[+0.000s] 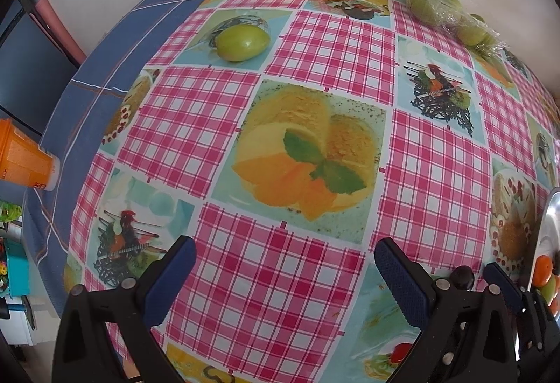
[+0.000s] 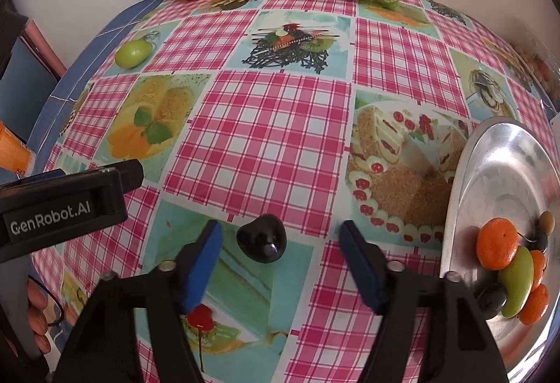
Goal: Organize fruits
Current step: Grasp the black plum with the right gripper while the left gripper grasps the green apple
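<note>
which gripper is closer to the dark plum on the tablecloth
Right. The right gripper has the dark plum between its open fingertips, untouched. The left gripper is off to its left, over bare cloth.

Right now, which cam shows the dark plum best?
Right wrist. The dark plum lies whole on the tablecloth between the open right gripper fingers, untouched. In the left wrist view only its top peeks out behind that gripper's finger, near the lower right edge.
</note>
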Demonstrator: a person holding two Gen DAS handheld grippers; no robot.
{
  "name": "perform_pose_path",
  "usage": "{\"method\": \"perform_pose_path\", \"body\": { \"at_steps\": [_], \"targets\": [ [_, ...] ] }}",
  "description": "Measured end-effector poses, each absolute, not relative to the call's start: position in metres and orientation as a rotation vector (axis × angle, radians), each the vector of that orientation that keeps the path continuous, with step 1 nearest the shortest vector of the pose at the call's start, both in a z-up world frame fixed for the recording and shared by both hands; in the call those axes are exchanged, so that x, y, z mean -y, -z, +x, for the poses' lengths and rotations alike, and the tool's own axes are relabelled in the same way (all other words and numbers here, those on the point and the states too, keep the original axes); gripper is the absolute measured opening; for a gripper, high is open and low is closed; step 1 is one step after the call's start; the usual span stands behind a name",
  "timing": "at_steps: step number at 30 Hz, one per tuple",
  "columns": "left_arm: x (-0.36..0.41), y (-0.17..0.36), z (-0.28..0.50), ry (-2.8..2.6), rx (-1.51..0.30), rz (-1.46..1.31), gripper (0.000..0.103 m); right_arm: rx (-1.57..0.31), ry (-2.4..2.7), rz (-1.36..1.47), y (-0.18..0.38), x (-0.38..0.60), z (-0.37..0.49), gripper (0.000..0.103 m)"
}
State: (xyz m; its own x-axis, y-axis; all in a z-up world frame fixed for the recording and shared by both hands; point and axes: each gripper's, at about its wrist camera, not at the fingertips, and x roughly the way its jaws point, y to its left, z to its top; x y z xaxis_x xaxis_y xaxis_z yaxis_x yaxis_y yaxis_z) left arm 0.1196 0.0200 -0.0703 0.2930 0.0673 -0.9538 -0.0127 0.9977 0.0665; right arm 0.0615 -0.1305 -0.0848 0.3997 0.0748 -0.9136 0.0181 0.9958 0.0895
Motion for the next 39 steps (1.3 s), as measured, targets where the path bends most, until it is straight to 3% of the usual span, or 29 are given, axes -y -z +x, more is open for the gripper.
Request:
{"method": "perform_pose_path", "body": {
  "at_steps": [3,13,39],
  "targets": [
    [-0.020,0.070,0.119,-0.053,-1.271,0.049,0.103,-1.155,-0.036,0.100,0.083,0.132,0.061,0.046],
    [-0.017,0.070,0.121,-0.041,-1.266,0.057,0.103,-1.159,-0.078,0.119,0.081,0.128,0.060,0.029],
    [-0.015,0.055,0.137,-0.015,-1.207,0.013,0.103,-1.018,-0.047,0.304,0.043,0.171,0.064,0.028]
  ]
}}
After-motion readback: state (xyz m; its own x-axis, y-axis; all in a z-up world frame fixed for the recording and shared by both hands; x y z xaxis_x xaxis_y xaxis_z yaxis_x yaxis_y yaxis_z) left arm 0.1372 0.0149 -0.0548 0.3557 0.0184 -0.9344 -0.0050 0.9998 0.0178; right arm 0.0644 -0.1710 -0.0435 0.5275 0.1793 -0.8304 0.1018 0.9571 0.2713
